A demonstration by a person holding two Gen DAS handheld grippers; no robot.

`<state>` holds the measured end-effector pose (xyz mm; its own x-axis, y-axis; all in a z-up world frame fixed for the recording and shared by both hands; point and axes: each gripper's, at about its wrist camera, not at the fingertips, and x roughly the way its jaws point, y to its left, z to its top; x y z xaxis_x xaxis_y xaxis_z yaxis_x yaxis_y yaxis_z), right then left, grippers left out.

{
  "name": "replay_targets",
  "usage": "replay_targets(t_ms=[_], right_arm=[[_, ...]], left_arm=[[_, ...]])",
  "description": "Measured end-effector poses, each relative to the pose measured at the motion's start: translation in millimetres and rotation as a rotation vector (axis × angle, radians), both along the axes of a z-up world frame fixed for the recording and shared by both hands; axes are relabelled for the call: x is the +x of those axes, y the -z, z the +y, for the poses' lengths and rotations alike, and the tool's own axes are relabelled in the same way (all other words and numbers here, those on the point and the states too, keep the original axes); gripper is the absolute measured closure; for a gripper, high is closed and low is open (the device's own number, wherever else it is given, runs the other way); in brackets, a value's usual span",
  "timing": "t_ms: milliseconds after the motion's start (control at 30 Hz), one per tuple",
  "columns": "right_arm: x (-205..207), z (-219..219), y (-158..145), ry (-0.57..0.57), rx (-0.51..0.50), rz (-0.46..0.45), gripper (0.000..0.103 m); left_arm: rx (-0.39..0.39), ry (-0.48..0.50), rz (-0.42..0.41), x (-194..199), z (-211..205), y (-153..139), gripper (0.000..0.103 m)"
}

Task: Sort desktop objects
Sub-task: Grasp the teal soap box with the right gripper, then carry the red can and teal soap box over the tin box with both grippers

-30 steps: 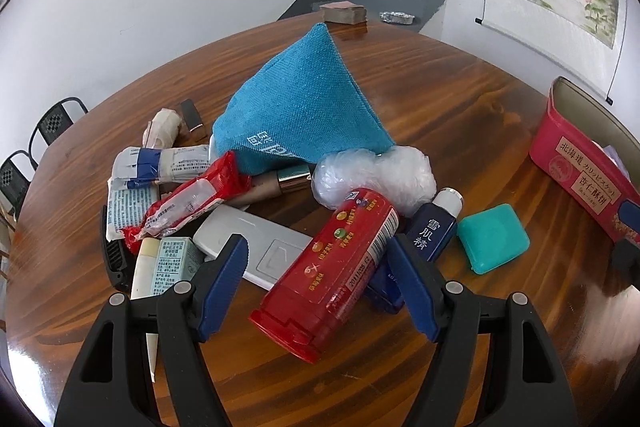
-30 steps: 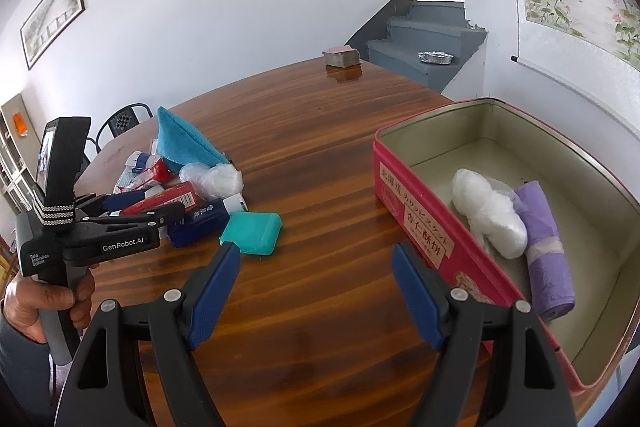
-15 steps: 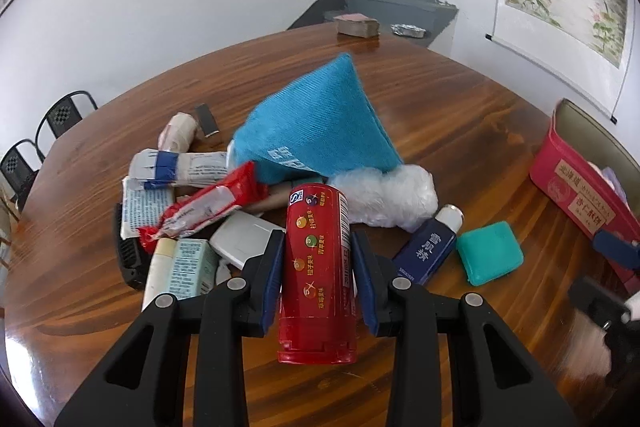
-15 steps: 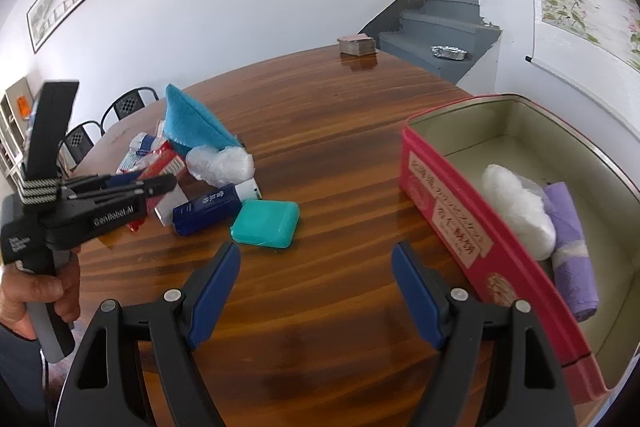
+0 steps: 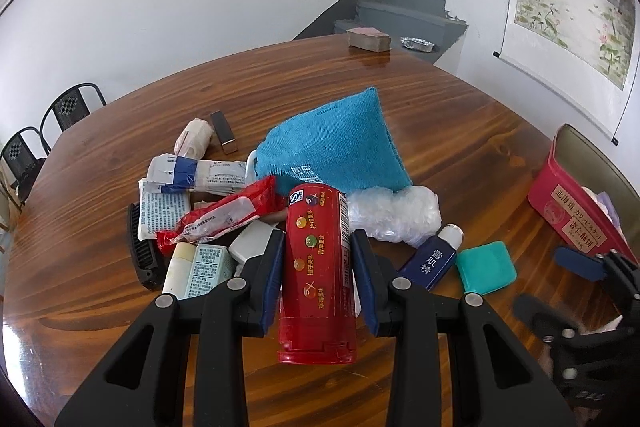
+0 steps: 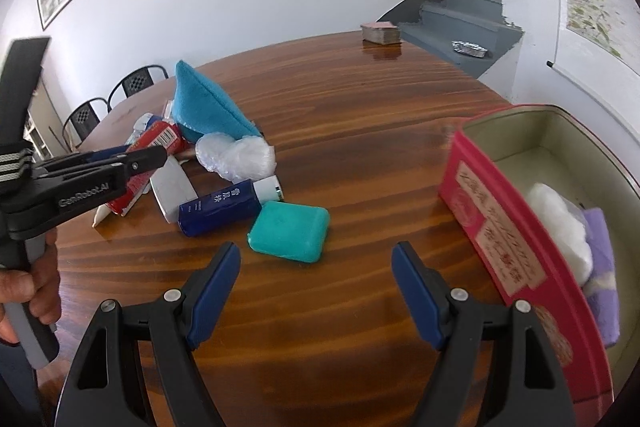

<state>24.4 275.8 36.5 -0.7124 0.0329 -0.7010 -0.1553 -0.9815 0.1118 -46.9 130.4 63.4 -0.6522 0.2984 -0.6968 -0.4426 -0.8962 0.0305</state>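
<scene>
My left gripper (image 5: 317, 241) is shut on a red canister (image 5: 318, 275), which lies lengthwise between the blue pads with its capped end towards the camera. In the right wrist view the left gripper (image 6: 120, 163) holds the red canister (image 6: 158, 141) over the pile, gripped by a person's hand. My right gripper (image 6: 316, 250) stands open just above the table, with a teal case (image 6: 288, 231) lying right in front of its fingers. The red tin (image 6: 500, 227) stands open at the right, holding a white bundle (image 6: 560, 223) and a purple roll (image 6: 600, 267).
The pile holds a blue cloth pouch (image 5: 336, 151), a clear plastic bundle (image 5: 394, 213), a dark blue bottle (image 5: 430, 261), a red packet (image 5: 224, 213), white tubes and a black comb (image 5: 138, 247). A small box (image 5: 368, 39) sits at the far table edge. Chairs stand at the left.
The left gripper closed on the red canister, which swung in line with the fingers. The right gripper drifted left from the tin towards the teal case, still open.
</scene>
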Motion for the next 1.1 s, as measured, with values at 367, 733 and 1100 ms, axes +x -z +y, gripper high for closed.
replay_targets(t_ms=[367, 733, 1100], right_arm=[[-43.3, -22.1, 14.3, -0.038, 0.122, -0.105, 0.021], [-47.4, -21.3, 21.7, -0.069, 0.12, -0.148, 0.036], [-19.7, -18.9, 3.8, -0.043, 0.11, -0.052, 0.042]], left_arm=[[0.027, -0.006, 0.012, 0.9, -4.1, -10.1, 0.067], [0.039, 0.004, 0.024, 8.0, -1.3, -16.0, 0.067], [0.04, 0.018, 0.032, 14.1, 5.2, -18.0, 0.067]])
